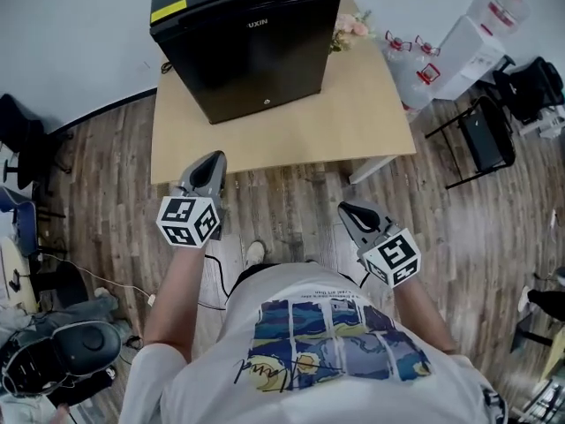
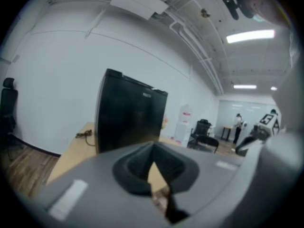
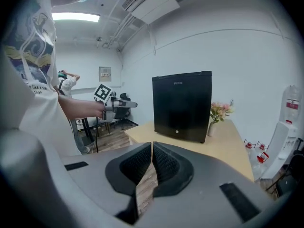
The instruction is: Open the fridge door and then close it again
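On the table [image 1: 371, 126] ahead, fridge [image 1: 252, 47]: black, at the far left part of the top, door shut, flowers [image 1: 351, 26] just beside it on my right
Left claw [image 1: 214, 160]: clenched on nothing, pads together, tip at the table's near edge
Right claw [image 1: 346, 207]: clenched too, empty, further back over the floor [image 1: 291, 206]
Way to the fridge: ahead and a little right of my left claw, ahead and left of my right one
Nearer claw: the left, I judge, with bare table between it and the fridge
Door [image 1: 265, 60] facing: toward me, turned a little to my right; my right claw sees the front nearly square, my left sees it at a slant
Long axis: upright, taller than wide, so the door's side edges run up and down
Hinge side: I cannot tell; only a small lock [image 1: 267, 102] shows, low in the middle
Next move: I judge a claw must reach a door edge first
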Available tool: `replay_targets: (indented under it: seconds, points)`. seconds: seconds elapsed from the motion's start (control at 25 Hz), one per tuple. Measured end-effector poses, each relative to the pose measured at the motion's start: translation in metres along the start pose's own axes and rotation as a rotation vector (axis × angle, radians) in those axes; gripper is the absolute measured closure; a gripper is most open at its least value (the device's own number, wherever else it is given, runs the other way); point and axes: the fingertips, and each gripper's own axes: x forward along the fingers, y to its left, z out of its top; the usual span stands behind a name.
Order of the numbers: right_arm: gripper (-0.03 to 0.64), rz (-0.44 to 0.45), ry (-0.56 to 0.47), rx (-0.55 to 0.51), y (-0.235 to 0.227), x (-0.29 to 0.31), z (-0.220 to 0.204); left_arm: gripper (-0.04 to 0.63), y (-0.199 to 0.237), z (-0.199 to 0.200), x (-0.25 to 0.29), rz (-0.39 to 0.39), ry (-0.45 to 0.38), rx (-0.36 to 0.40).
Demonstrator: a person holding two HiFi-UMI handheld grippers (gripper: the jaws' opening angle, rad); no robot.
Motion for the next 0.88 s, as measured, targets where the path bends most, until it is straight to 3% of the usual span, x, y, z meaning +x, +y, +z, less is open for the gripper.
replay_targets:
  seconds: [0.4,0.68,0.88]
  points:
    - [0.601,0.105,-0.011,-0.032,-0.003,-0.053,-0.028,0.588,-0.126,-0.037,-0.060,-0.034,0.020,-0.079]
    - [0.601,0.161,-0.034,-0.042,0.012,-0.070,-0.035,0.588,-0.189,-0.061,-0.094,-0.074,0.073,-0.054]
    - [0.601,0.200,-0.042,-0.063,0.024,-0.079,-0.035,0.588,-0.209,-0.070,-0.107,-0.065,0.088,-0.037]
